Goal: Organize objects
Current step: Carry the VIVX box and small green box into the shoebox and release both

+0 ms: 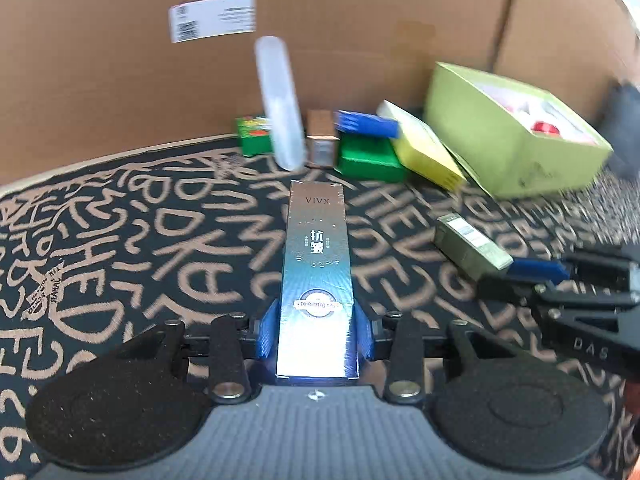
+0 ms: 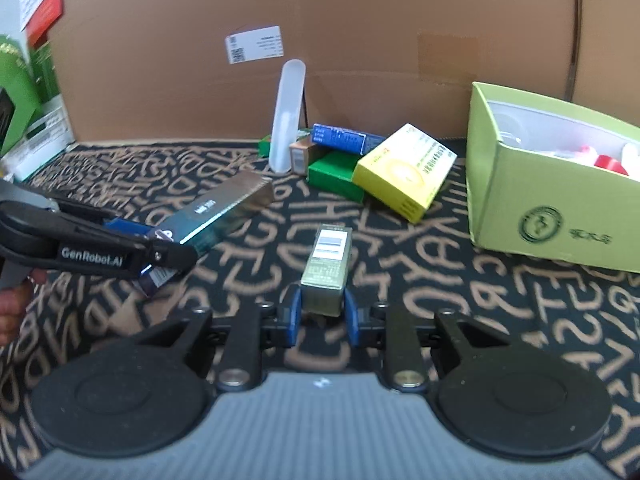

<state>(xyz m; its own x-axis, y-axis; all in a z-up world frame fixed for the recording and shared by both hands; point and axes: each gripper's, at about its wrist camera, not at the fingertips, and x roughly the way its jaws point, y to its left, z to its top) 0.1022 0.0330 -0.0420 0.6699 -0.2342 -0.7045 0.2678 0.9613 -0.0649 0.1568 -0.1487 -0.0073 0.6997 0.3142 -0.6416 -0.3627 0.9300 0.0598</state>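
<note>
My left gripper (image 1: 316, 330) is shut on a long silver-blue VIVX box (image 1: 316, 264) that points forward above the patterned cloth; the box also shows in the right wrist view (image 2: 224, 210). My right gripper (image 2: 320, 312) is shut on the near end of a small olive-green box (image 2: 328, 260), which also shows in the left wrist view (image 1: 468, 246). A pile lies at the back: a yellow box (image 2: 404, 170), a blue box (image 2: 340, 138), a green box (image 2: 332, 176), a small brown box (image 2: 300, 156) and an upright frosted plastic case (image 2: 286, 116).
An open light-green carton (image 2: 536, 200) with red and white items stands at the right. A large cardboard wall (image 2: 320, 20) closes the back. Green and white boxes (image 2: 24, 100) stand at the far left. A black cloth with tan lettering (image 2: 440, 280) covers the table.
</note>
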